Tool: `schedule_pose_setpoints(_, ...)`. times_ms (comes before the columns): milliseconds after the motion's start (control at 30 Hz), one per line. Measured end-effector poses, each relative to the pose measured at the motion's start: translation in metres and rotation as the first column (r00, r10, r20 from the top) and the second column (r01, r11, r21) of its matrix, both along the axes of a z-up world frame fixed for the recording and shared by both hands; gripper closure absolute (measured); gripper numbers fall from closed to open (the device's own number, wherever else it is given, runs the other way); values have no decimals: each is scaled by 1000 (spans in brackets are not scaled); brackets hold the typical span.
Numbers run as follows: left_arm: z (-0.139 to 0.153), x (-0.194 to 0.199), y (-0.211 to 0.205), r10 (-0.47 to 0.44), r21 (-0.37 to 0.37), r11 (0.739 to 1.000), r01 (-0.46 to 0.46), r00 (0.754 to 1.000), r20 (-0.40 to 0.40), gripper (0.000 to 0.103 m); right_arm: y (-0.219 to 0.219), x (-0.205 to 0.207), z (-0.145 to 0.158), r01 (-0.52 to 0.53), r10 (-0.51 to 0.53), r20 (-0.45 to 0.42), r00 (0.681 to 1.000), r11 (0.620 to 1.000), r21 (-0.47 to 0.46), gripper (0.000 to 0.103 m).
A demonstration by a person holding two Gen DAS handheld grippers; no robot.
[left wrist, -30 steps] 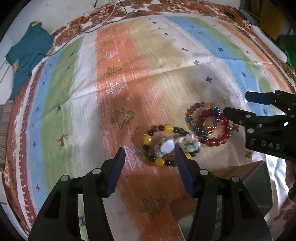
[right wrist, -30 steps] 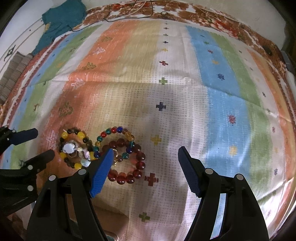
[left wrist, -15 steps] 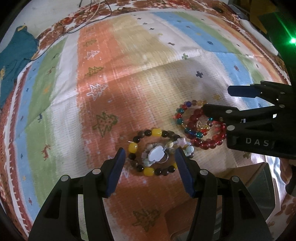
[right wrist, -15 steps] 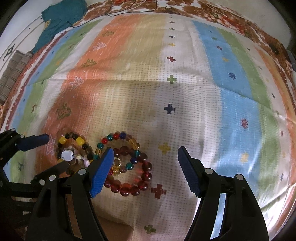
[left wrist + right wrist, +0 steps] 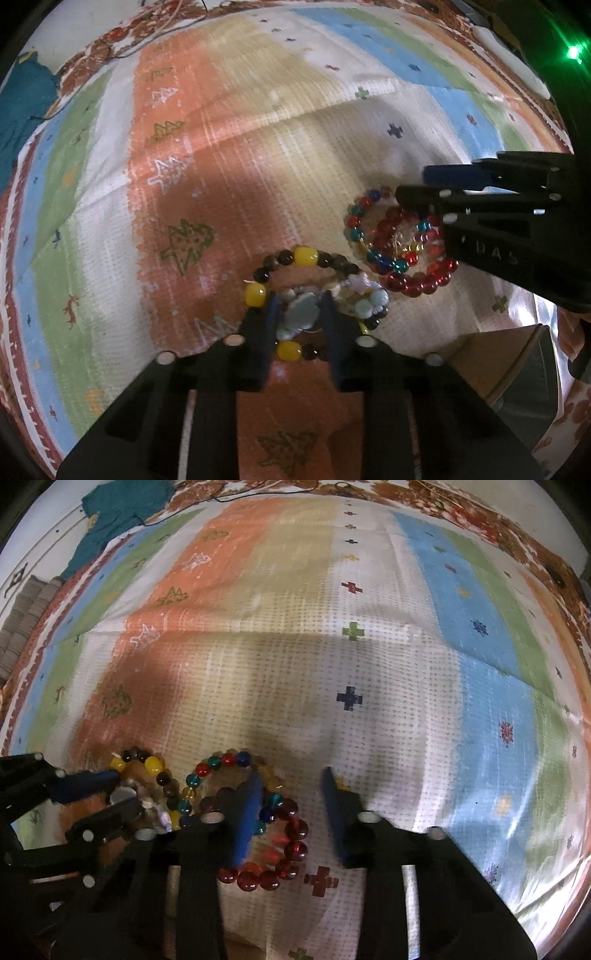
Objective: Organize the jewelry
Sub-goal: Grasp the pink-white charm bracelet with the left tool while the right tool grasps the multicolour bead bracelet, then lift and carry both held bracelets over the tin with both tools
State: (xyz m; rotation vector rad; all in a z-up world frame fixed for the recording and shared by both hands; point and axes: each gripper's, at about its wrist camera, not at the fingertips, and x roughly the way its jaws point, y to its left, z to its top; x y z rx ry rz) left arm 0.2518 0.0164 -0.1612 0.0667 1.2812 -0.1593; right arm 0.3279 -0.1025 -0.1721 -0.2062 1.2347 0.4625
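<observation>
A bracelet of yellow and dark beads (image 5: 306,255) lies on the striped cloth (image 5: 221,166), with a pale oval charm (image 5: 303,314) inside it. My left gripper (image 5: 300,302) points down at it, and its closing jaws press on the charm from both sides. To the right lie a multicolour bead bracelet (image 5: 354,221) and a red bead bracelet (image 5: 295,849), overlapping. My right gripper (image 5: 291,786) is over them with its jaws closing. Red and multicolour beads sit between the pads; the left pad lies on them and the right pad stands apart.
A grey and cardboard box (image 5: 517,373) stands at the near right corner. A teal garment (image 5: 122,513) lies at the far left edge of the cloth, with a thin cable (image 5: 258,491) beside it. A white object (image 5: 509,62) lies far right.
Both grippers have come down closer to the bracelets. Each has narrowed its jaws a lot: the left onto the pale charm, the right around the red and multicolour beads.
</observation>
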Motion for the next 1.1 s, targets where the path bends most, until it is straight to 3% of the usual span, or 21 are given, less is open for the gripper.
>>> schedule_pose_setpoints(200, 1, -1, -4, -7, 12, 1000, 7, 1000, 4, 84, 8, -6, 0, -44, 44, 3, 999, 999, 1, 92)
schedule_pose_setpoints(533, 20, -1, 4, 56, 8, 998, -57, 998, 39, 84, 3, -10, 9, -50, 50, 33, 998, 999, 0, 93)
schedule_pose_setpoints(1100, 65, -23, 9, 162, -15, 987, -162, 980, 115, 84, -7, -35, 54, -43, 37, 153, 987, 999, 31, 93)
